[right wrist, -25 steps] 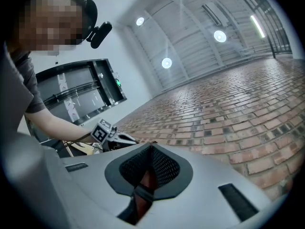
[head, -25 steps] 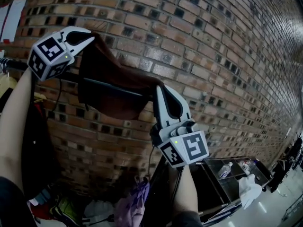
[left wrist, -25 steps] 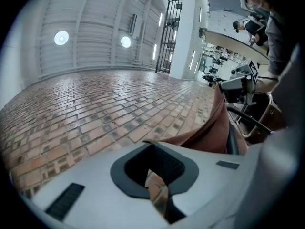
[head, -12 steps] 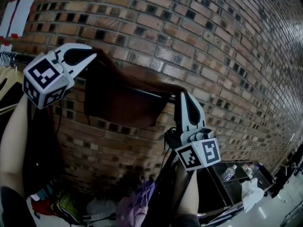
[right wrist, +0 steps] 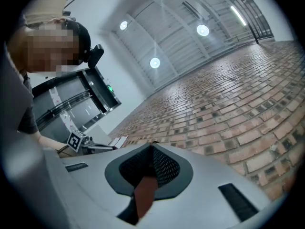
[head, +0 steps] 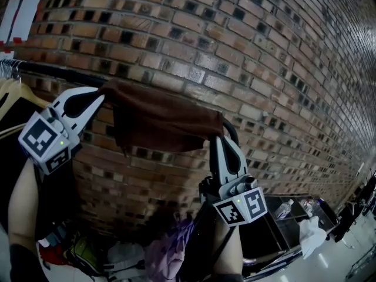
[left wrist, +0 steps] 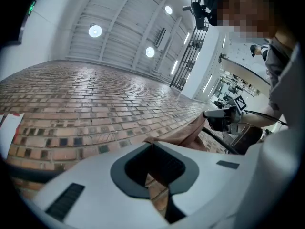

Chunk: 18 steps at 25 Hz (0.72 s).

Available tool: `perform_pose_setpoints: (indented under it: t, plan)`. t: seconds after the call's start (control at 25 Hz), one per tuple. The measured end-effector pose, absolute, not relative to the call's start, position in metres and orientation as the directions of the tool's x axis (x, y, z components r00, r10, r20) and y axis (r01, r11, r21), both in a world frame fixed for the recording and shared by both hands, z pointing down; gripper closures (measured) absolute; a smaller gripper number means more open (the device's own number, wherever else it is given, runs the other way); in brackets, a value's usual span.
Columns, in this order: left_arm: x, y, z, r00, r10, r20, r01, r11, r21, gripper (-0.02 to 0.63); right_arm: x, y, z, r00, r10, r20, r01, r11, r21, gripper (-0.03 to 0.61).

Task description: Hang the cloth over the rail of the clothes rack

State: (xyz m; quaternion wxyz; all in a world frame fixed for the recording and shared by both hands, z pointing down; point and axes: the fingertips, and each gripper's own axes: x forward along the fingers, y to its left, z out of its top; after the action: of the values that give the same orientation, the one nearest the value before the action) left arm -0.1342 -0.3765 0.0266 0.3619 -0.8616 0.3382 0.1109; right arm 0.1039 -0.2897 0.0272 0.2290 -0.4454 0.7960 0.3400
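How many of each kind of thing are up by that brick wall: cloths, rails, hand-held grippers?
Brown cloth: 1, hanging over the rail
Clothes rack rail: 1
Grippers: 2, the left gripper and the right gripper, each shut on the cloth
Total: 4

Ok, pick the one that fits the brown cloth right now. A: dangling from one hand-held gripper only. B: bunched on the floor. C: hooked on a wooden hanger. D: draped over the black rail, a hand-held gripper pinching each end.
D: the cloth lies across the rail, with the left hand-held gripper closed on its left corner and the right hand-held gripper on its right corner.
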Motion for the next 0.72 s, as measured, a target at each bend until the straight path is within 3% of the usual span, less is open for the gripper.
perform_pose_setpoints:
  t: [0.36, 0.72]
  plan:
    - [-0.146, -0.399, 0.093, 0.754, -0.49, -0.437, -0.653, -0.632, -0.418, 0.581, 0.103, -0.318, 0.087, -0.416, -0.65, -0.636, -0.908, 0.33, 0.257, 0.54]
    - [-0.139, -0.409, 0.12, 0.739, -0.504, -0.447, -0.665, -0.651, -0.366, 0.581, 0.113, -0.331, 0.121, -0.368, -0.689, -0.625, -0.929, 0.305, 0.21, 0.538]
